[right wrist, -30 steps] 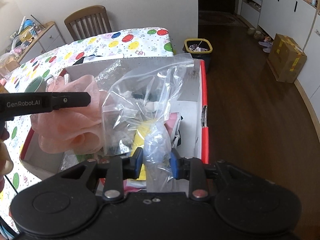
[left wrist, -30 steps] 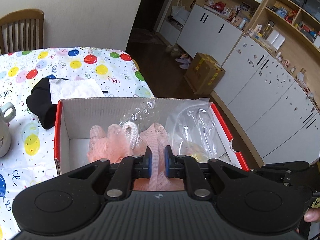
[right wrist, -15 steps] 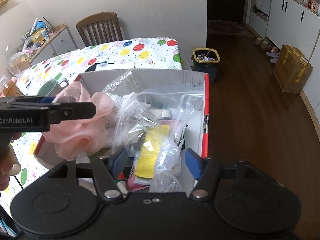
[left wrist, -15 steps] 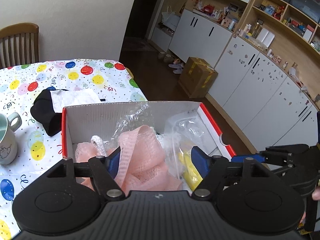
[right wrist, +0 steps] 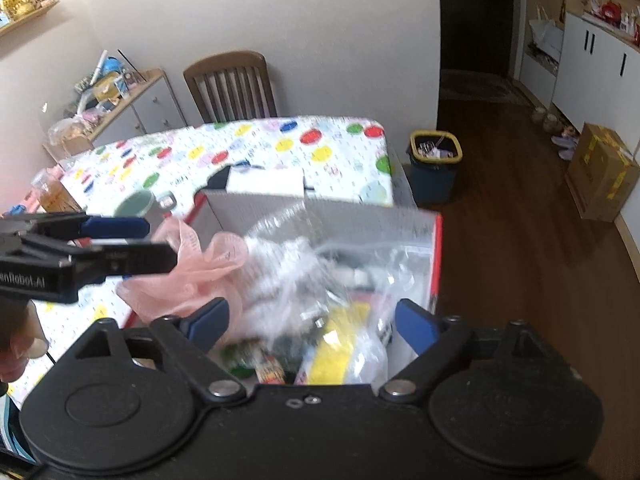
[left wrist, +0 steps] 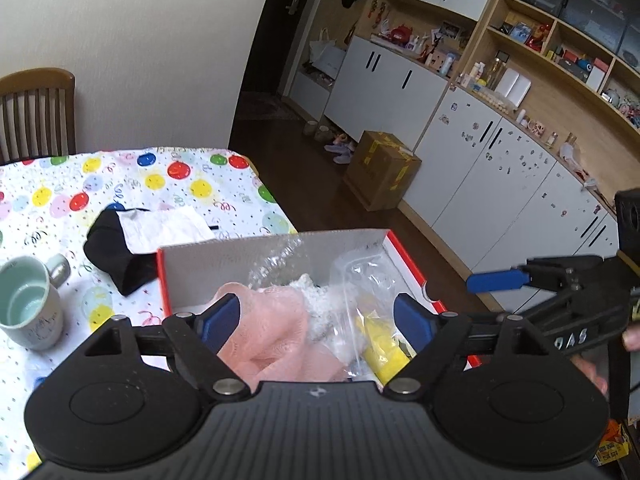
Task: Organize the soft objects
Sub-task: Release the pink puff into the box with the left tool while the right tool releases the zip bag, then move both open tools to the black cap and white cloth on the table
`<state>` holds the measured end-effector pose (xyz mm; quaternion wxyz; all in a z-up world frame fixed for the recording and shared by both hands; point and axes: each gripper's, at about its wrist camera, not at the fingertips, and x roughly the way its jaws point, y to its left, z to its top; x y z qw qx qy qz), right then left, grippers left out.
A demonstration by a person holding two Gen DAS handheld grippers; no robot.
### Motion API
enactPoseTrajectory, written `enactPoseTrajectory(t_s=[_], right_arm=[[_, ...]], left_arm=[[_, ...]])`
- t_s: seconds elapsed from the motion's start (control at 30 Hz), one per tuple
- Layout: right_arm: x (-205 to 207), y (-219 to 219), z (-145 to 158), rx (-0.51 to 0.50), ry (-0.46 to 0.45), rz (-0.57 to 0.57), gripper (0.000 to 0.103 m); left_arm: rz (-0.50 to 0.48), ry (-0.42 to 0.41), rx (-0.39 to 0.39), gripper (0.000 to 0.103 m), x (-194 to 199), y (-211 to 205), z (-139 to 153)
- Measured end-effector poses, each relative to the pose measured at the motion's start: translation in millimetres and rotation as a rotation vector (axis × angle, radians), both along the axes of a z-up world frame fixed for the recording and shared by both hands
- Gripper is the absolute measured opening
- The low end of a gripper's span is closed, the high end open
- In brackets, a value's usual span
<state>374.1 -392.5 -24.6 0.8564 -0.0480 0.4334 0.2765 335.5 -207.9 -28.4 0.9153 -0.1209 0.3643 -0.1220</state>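
Both claws have just spread and lifted, left gripper (left wrist: 316,316) releasing the pink mesh bath pouf (left wrist: 272,332); right gripper (right wrist: 312,320) dropping the clear plastic bag (right wrist: 304,276) into the red-edged cardboard box (left wrist: 240,256) for storage.

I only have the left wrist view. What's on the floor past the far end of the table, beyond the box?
Observer: A dark bin with a yellow rim stands on the floor beside the table, visible from the right wrist.
Operator: Anything else inside the box I can't see?
Observer: Near the right gripper, colourful printed packets lie low in the red-edged box.
Operator: Is my left gripper holding the pink mesh?
Observer: No. The left gripper, jaws just opened, stands beside the pink mesh, not clamping it.
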Motion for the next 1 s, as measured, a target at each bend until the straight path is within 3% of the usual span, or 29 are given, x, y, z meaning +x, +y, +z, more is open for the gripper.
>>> enactPoseTrajectory(t_s=[0.2, 0.27, 0.5, 0.7, 1.0], right_arm=[[20, 24, 22, 0.029, -0.030, 0.020, 0.099], [30, 34, 27, 0.041, -0.033, 0.026, 0.101], [73, 75, 34, 0.050, -0.023, 0.043, 0.102], [112, 119, 23, 0.020, 0.015, 0.066, 0.102], [161, 173, -16, -0.073, 0.075, 0.122, 0.102]], left_arm=[[0.032, -0.027, 0.006, 0.089, 1, 33, 16], [0.054, -0.034, 0.024, 0.095, 5, 46, 20], [0.128, -0.035, 0.079, 0.102, 36, 101, 29], [0.145, 0.048, 0.094, 0.102, 85, 145, 20], [0.158, 0.229, 0.085, 0.102, 159, 187, -29]])
